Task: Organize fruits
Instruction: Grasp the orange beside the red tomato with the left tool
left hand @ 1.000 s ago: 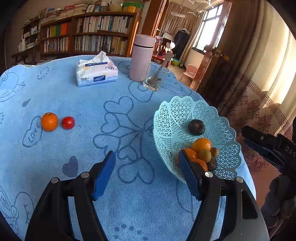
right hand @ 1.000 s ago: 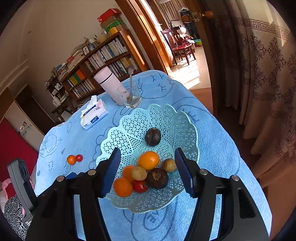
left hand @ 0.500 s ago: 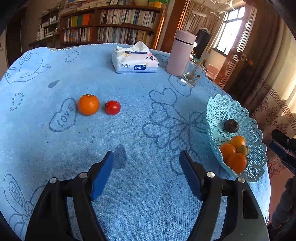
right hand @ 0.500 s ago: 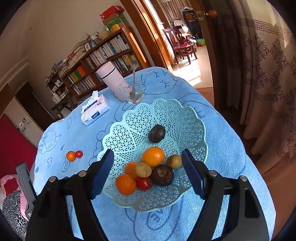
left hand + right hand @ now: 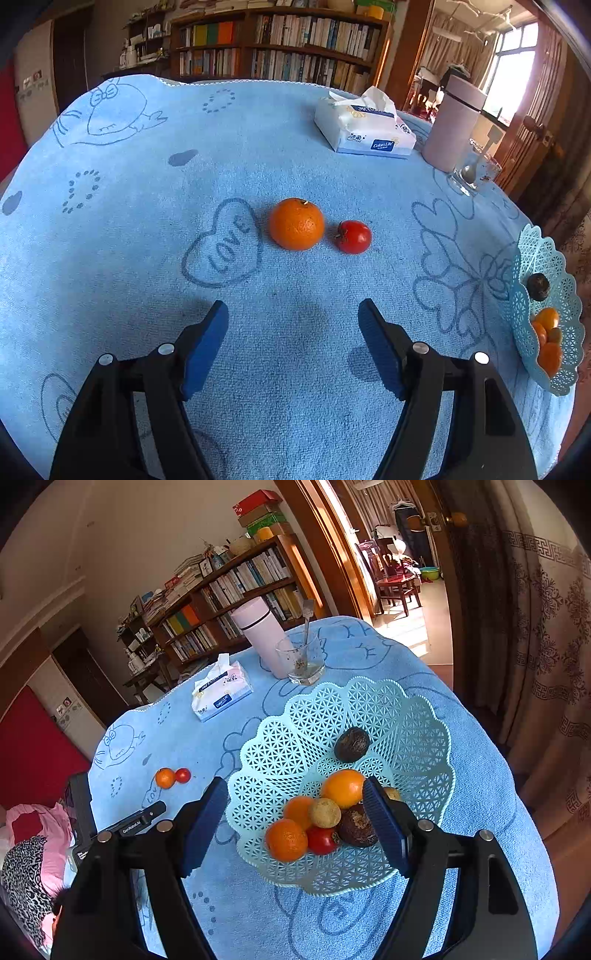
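On blue tablecloth (image 5: 295, 155) I see orange (image 5: 296, 223), tomato (image 5: 353, 236) just apart; basket (image 5: 570, 291) cut off far right. My left claw (image 5: 293, 339) and right claw (image 5: 295, 814) both spread, empty. Bookshelf (image 5: 280, 48) behind.

A lived-in home: behind the bench (image 5: 147, 258) with its blue cartoon towel cover stands a packed bookshelf (image 5: 280, 48); right of that bookshelf hang patterned curtains (image 5: 546, 635) beside a wooden doorway (image 5: 332, 554).
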The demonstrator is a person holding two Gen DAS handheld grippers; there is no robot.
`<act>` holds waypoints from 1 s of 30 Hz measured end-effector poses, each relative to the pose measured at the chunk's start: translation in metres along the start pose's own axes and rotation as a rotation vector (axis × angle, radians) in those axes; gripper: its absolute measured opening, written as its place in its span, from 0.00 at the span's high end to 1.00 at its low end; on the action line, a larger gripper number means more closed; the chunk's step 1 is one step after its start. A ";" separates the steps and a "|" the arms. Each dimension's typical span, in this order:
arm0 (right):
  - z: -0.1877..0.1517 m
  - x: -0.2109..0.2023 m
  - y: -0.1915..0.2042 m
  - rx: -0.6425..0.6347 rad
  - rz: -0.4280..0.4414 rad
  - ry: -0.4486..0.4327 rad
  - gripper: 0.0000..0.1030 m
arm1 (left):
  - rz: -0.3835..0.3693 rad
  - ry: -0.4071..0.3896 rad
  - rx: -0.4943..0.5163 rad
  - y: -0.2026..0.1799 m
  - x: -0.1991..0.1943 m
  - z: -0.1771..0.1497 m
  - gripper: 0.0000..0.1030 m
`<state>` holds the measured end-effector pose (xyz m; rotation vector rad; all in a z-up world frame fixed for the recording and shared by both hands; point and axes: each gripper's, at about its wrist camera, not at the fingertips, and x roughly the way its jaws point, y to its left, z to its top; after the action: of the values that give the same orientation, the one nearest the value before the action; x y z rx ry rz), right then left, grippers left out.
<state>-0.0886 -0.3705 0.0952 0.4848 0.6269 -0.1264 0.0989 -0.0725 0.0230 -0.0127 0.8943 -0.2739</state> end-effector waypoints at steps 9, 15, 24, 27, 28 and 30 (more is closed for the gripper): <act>-0.003 0.006 0.007 -0.028 0.016 0.016 0.25 | 0.082 -0.001 0.041 0.005 0.026 0.019 0.30; -0.008 0.021 0.005 -0.027 0.008 0.056 0.25 | 0.100 0.008 0.073 -0.004 0.042 0.035 0.30; -0.018 0.039 0.016 -0.056 0.007 0.100 0.25 | 0.079 0.011 0.096 -0.007 0.058 0.052 0.39; -0.025 0.044 0.024 -0.079 0.008 0.119 0.25 | 0.011 0.001 0.099 -0.005 0.051 0.052 0.62; -0.027 0.045 0.027 -0.088 0.009 0.122 0.25 | -0.004 0.001 0.093 -0.003 0.047 0.051 0.62; -0.030 0.047 0.035 -0.114 0.002 0.119 0.25 | -0.022 -0.007 0.079 0.000 0.038 0.047 0.62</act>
<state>-0.0579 -0.3236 0.0602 0.3848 0.7463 -0.0591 0.1574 -0.0866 0.0236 0.0498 0.8761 -0.3298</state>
